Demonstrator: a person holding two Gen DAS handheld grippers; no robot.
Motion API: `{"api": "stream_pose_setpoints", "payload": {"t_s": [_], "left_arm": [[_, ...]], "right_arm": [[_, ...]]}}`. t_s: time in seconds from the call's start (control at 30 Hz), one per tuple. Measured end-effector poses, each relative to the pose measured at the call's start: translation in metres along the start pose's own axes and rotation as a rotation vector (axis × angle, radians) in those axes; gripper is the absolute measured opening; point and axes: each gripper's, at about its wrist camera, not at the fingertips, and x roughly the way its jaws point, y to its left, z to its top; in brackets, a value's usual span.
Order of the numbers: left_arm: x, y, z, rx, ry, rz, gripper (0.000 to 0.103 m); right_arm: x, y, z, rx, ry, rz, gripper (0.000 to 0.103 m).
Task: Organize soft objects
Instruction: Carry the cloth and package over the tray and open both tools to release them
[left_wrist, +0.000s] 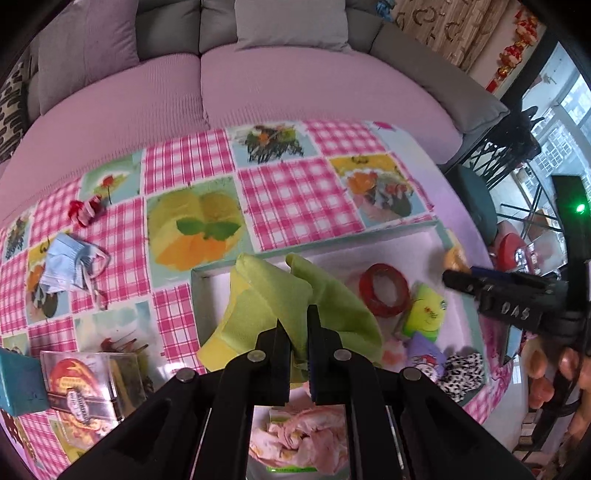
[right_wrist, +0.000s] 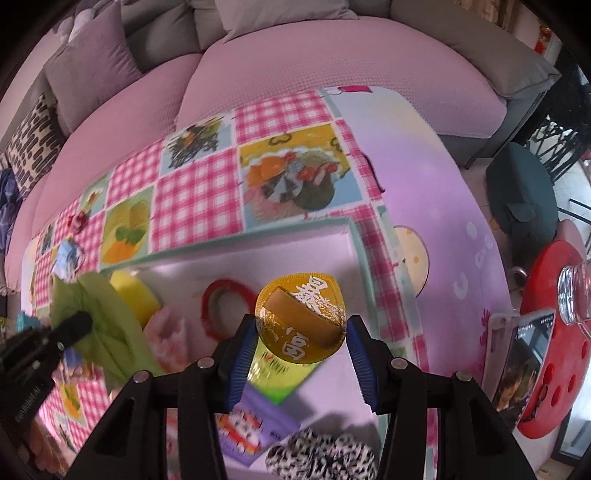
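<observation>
My left gripper is shut on a yellow-green cloth and holds it over the left end of a shallow white tray. My right gripper holds a gold round packet between its blue pads above the tray; its jaws stand wide around the packet. In the tray lie a red tape ring, a yellow smiley sponge, a purple packet, a black-and-white scrunchie and a pink cloth. A blue face mask and a red-white hair tie lie on the tablecloth at left.
A checked pink tablecloth covers the table in front of a pink sofa. A clear box and a teal box stand at the near left. A red stool with a phone stands at right.
</observation>
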Motion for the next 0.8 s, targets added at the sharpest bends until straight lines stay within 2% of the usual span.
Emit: {"api": "stream_pose_setpoints", "payload": {"t_s": [0.43,0.8], "left_arm": [[0.038,-0.002,-0.004,-0.006,0.084,0.006,0.007],[0.038,0.001,-0.003,-0.024,0.108,-0.01,0.007]], "right_arm": [[0.021,-0.01,0.015,0.029,-0.03,0.0,0.052],[0.04,-0.019,0.01,0.057,-0.001,0.009,0.052]]}}
